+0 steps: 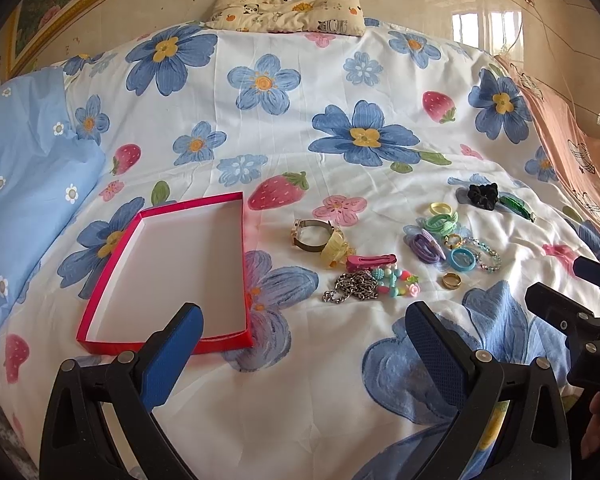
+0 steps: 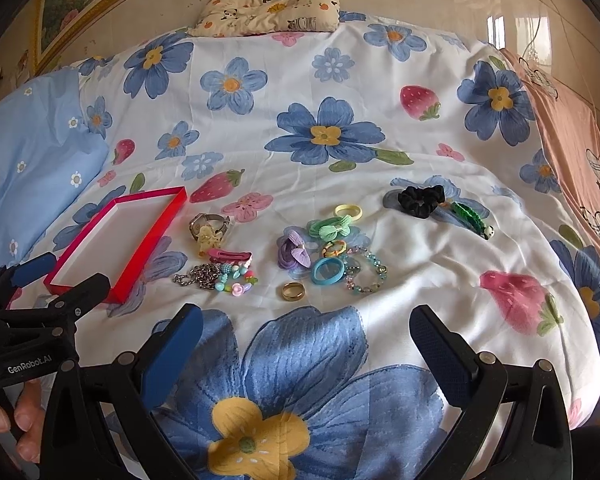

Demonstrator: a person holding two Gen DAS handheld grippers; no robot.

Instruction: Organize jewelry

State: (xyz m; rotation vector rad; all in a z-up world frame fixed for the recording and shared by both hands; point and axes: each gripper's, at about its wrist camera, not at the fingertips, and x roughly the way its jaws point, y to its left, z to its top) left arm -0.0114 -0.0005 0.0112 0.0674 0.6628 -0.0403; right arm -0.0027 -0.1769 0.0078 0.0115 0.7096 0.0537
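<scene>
While both claws hang low over the floral bedspread (image 2: 420, 264), we see the left gripper (image 1: 304, 320) spread wide with nothing between its blue pads, and the right gripper (image 2: 306, 320) spread wide too, also holding nothing.

The red box (image 1: 242, 240), shallow with a white inside, lies on the bedspread to the left of the jewelry, and we see nothing in it.

Just right of it we note a watch (image 1: 310, 234) with a yellow hair claw (image 1: 334, 250) touching it. Below those come a pink hair clip (image 1: 370, 261), a silver chain (image 1: 350, 286) and a pastel bead bracelet (image 1: 396, 282), bunched together.

Further right we log a second cluster:
- gold ring (image 2: 293, 291), nearest the right gripper
- blue ring band (image 2: 328, 271), just beside a clear bead bracelet (image 2: 366, 270)
- purple hair tie (image 2: 294, 254)
- green hair tie (image 2: 330, 229)
- yellow hair tie (image 2: 348, 211)

A black scrunchie (image 2: 420, 199) and a green braided clip (image 2: 470, 218) sit apart, to the far right.

A panda-print pillow (image 1: 288, 8) rests at the bed's far edge, and a light blue pillow (image 1: 28, 184) at the left.
</scene>
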